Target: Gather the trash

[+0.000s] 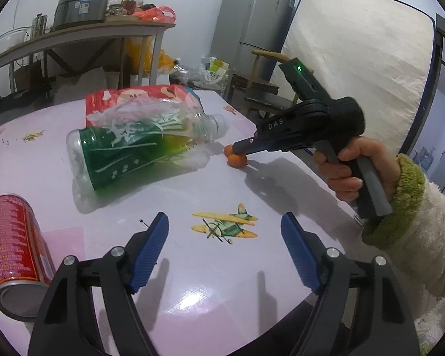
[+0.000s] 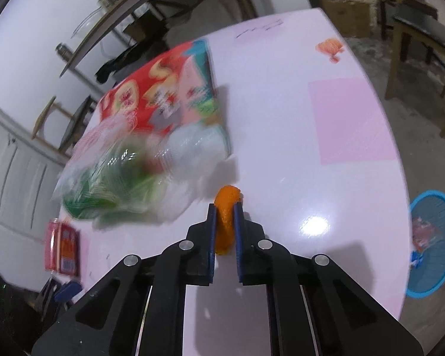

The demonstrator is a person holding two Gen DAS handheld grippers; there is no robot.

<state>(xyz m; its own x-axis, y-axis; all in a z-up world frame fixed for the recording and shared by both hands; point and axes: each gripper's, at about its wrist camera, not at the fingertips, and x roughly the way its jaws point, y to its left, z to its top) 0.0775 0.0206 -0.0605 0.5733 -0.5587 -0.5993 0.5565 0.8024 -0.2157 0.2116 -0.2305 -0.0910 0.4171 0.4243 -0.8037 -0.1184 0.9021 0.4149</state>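
My right gripper (image 2: 225, 207) is shut on an orange peel (image 2: 226, 216), at the pink table's surface; in the left wrist view the right gripper (image 1: 237, 154) pinches the peel (image 1: 236, 160) just right of the bottle's neck. A crushed clear bottle with a green label (image 1: 133, 151) lies on its side mid-table, resting on a red snack bag (image 1: 139, 101). A red can (image 1: 12, 249) lies at the left. My left gripper (image 1: 224, 228) is open and empty, low over the near table above an airplane sticker.
A blue basket (image 2: 433, 243) with some trash inside stands on the floor to the right of the table (image 2: 311, 118). A wooden chair (image 2: 424, 29) stands beyond the far right edge. A shelf table (image 1: 74, 35), fridge and mattress are behind.
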